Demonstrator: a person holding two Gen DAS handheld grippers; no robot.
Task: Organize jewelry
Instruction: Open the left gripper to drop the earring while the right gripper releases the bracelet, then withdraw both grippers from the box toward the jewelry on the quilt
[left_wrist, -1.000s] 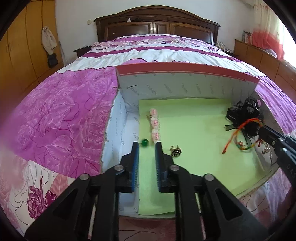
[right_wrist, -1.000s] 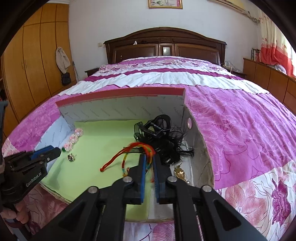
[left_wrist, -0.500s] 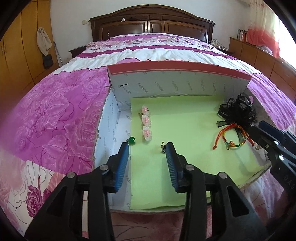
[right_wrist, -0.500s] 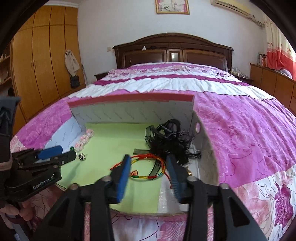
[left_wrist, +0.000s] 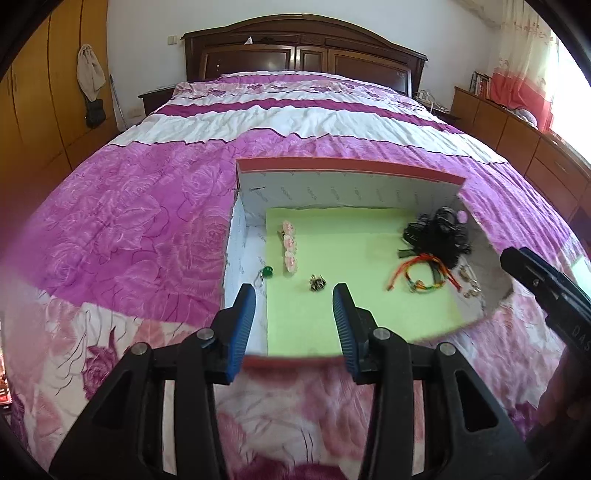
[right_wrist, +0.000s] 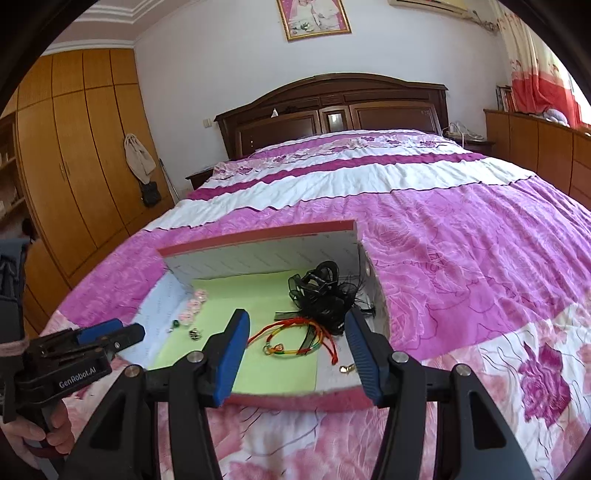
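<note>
Since a second earlier, drew both grippers back and up out of the shallow box (left_wrist: 347, 171) on the pink bedspread (left_wrist: 147, 206), with jaws gone from nearly together to apart. Left gripper (left_wrist: 293, 295): jaws parted, nothing between them, hung over the near edge of the green liner (left_wrist: 340, 236). Right gripper (right_wrist: 295, 325): jaws wide, empty, above the near rim. Left the multicolour cord bracelet (right_wrist: 295, 338) flat on the liner's right part, touching the black ribbon tangle (right_wrist: 325, 295) behind it. Pink flower clip (left_wrist: 289, 242) at the liner's left edge; green bead pendant (left_wrist: 266, 272) just beside it; small dark ring (left_wrist: 317, 283) near the middle. Gold charm (right_wrist: 347, 368) by the right wall.
</note>
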